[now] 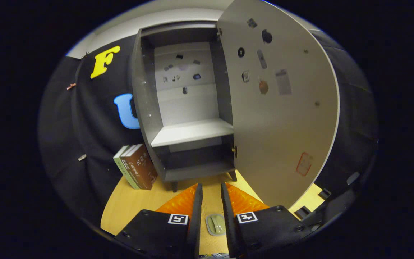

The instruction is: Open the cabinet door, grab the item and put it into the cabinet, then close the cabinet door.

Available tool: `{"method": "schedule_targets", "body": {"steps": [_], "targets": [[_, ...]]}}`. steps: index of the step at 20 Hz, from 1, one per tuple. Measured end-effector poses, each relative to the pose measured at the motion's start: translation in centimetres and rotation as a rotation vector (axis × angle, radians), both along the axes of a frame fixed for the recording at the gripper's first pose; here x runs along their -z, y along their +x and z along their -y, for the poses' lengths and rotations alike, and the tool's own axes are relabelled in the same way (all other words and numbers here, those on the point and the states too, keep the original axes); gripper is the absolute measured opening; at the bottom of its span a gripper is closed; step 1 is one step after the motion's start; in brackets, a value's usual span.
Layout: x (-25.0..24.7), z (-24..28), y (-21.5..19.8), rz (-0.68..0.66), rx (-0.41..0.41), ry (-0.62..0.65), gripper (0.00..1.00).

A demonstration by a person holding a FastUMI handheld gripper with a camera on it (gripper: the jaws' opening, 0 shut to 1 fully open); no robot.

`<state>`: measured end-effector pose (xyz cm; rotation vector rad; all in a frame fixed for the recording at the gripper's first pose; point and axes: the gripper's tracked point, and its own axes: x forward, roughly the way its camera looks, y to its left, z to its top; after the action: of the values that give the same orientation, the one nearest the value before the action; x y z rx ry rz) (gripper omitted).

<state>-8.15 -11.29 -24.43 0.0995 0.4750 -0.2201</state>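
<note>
Cabinet (189,108) door (282,108) swung open. Fingers (211,201) slightly apart, holding nothing; small grey-green item (215,223) on the bench (135,205) between them. Books (137,167) left of cabinet.

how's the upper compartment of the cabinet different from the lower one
The upper compartment is much taller than the lower compartment. The upper one is lit and pale, with small stickers on its back wall; the lower one is dark and shadowed, with none visible. Both are empty and exposed, since the door stands wide open. The gripper hangs open ahead of the cabinet.
</note>
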Motion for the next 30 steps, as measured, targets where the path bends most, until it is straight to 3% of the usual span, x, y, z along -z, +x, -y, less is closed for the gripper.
{"method": "schedule_targets", "body": {"steps": [6,9,15,19,30], "targets": [[10.0,0.0,0.4,-0.227,-0.028,0.028,0.34],[16.4,0.0,0.3,-0.397,-0.07,0.067,0.44],[24.4,0.6,0.1,-0.581,-0.141,0.081,0.39],[27.3,0.8,0.2,-0.645,-0.17,0.063,0.39],[31.3,1.7,-0.8,-0.781,-0.151,0.061,0.4]]}}
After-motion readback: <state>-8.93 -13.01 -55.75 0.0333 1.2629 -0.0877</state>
